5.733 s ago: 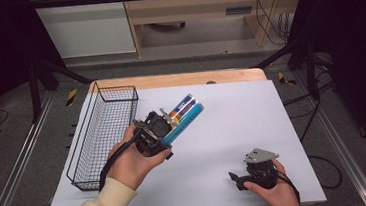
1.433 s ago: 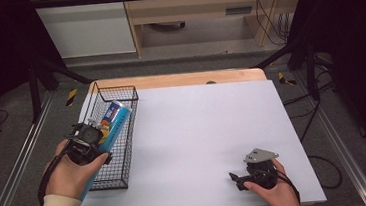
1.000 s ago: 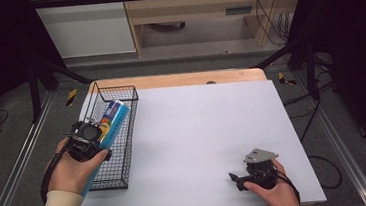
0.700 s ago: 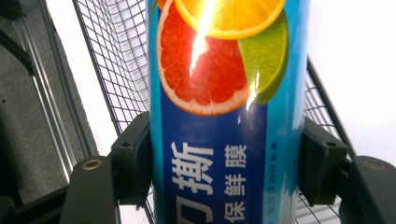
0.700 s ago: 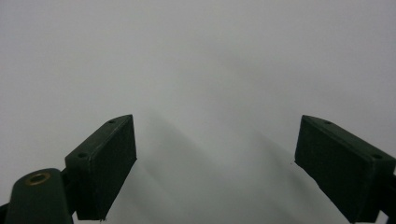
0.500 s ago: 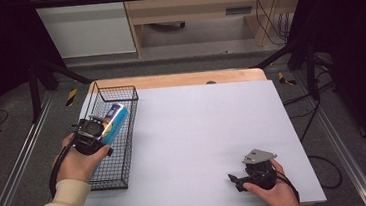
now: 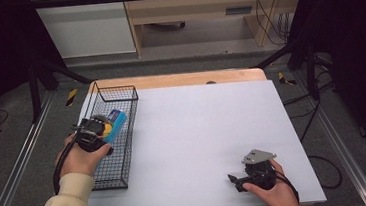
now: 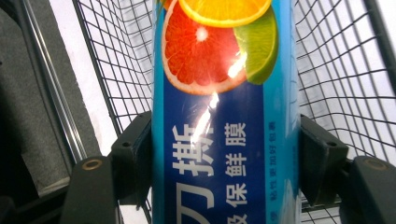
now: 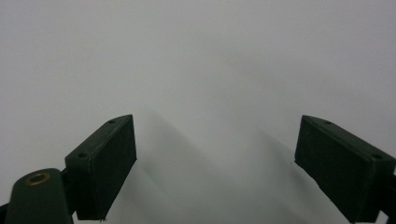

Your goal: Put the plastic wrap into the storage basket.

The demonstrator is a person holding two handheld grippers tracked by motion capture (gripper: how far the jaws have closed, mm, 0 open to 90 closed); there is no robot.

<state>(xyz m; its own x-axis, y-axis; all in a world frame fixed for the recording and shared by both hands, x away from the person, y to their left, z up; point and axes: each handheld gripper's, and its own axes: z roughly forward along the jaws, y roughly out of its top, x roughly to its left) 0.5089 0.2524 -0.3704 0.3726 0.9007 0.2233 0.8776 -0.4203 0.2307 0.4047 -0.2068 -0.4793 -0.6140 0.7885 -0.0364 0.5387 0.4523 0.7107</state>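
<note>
A long blue box (image 8: 224, 116) printed with citrus slices and white characters runs up between my left gripper's (image 8: 226, 163) jaws, which are shut on its two sides. In the high view the left gripper (image 7: 94, 132) sits over the black wire basket (image 7: 126, 160) at the table's left edge, and the blue box (image 7: 117, 119) points toward the basket's far end, inside its walls. Whether the box touches the basket floor I cannot tell. My right gripper (image 7: 234, 181) rests open near the front right of the table, and nothing lies between the right gripper's (image 9: 215, 154) jaws.
The white table top (image 7: 198, 126) spreads between the two hands. A wooden strip (image 7: 179, 79) borders its far edge. Metal rails (image 7: 16, 168) run along the left and right of the table, with dark floor beyond.
The left gripper carried the blue box from the table's middle over to the wire basket, then moved it lower and farther forward inside it. The right gripper has stayed put.
</note>
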